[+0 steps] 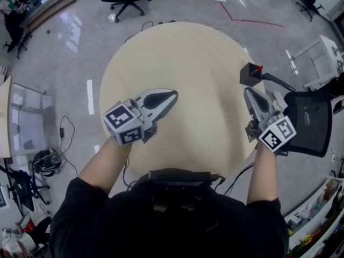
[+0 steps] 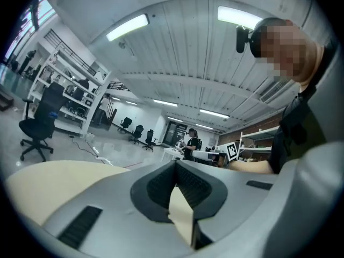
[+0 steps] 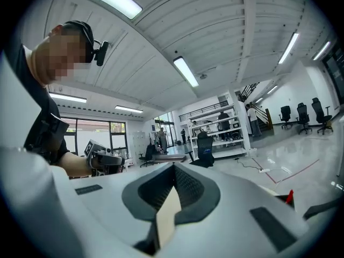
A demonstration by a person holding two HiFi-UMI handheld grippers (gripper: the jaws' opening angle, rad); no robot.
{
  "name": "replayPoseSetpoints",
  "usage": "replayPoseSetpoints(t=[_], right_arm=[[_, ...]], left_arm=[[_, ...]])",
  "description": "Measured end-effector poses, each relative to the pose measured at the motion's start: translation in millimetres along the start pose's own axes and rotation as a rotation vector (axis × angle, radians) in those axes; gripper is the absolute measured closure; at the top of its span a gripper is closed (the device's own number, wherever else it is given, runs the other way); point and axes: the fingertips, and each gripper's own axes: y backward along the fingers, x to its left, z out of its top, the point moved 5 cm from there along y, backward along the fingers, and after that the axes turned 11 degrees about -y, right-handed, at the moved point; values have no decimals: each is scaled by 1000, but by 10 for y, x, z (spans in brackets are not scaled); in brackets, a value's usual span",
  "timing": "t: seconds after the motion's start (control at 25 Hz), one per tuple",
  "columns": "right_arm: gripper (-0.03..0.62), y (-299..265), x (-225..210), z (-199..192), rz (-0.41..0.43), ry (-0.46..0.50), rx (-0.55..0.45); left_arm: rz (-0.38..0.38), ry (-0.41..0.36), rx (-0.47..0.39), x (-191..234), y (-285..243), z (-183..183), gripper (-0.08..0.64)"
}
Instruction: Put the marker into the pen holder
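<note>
My left gripper (image 1: 173, 95) is held over the round beige wooden table (image 1: 199, 52) with its jaws pressed together and nothing between them. My right gripper (image 1: 249, 92) is near the table's edge, its jaws likewise closed and empty. Just ahead of its tips stands the dark square pen holder (image 1: 249, 75) — the red-tipped marker (image 1: 259, 67) sits inside, its tip showing above the rim. A black office chair (image 1: 306, 120) stands just outboard of the right gripper.
</note>
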Motion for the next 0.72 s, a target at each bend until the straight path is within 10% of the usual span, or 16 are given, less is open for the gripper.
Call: replayPoseSetpoints(t=[0.72], right_arm=[[591,1077,1079,411,183,67,27]], left_arm=[[186,-60,-144,-1538,844,598,565]])
